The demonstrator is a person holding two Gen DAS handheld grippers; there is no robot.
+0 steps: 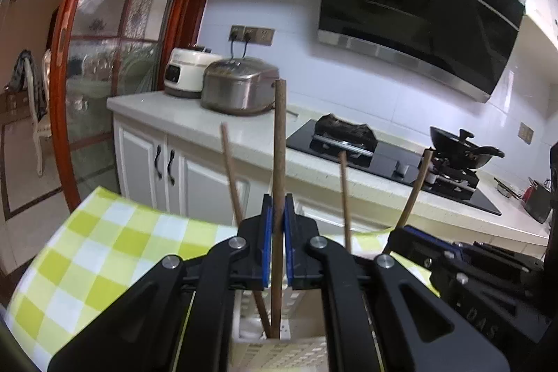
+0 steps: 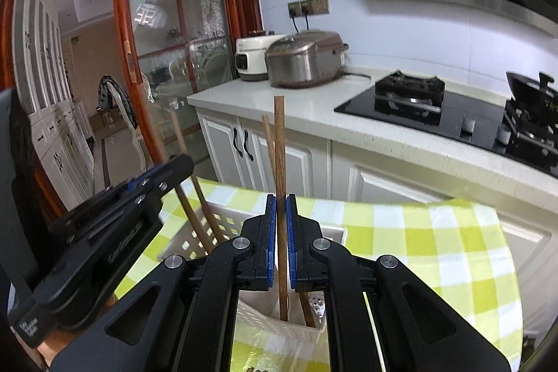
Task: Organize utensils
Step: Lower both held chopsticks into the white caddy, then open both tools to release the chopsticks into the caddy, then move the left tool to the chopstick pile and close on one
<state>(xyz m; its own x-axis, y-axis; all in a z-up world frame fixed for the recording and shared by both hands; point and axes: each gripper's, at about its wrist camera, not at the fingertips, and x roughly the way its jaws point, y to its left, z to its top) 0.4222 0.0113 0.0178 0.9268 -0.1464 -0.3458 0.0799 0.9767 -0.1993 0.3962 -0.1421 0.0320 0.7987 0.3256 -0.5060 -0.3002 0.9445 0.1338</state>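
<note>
My left gripper (image 1: 278, 222) is shut on an upright brown wooden chopstick (image 1: 279, 142) whose lower end stands in a cream perforated utensil holder (image 1: 279, 351). Other chopsticks (image 1: 232, 173) lean in the holder. My right gripper (image 2: 281, 229) is shut on another upright chopstick (image 2: 280, 149) whose tip is inside the same holder (image 2: 279, 326). A second chopstick (image 2: 268, 142) stands just behind it. The left gripper's body (image 2: 104, 232) shows at the left of the right wrist view, and the right gripper's body (image 1: 464, 271) at the right of the left wrist view.
The holder stands on a table with a green and white checked cloth (image 2: 436, 250). Behind are a white counter (image 1: 244, 128) with two rice cookers (image 1: 237, 86), a black hob (image 1: 383, 156) with a wok (image 1: 460, 147), and a range hood (image 1: 418, 9).
</note>
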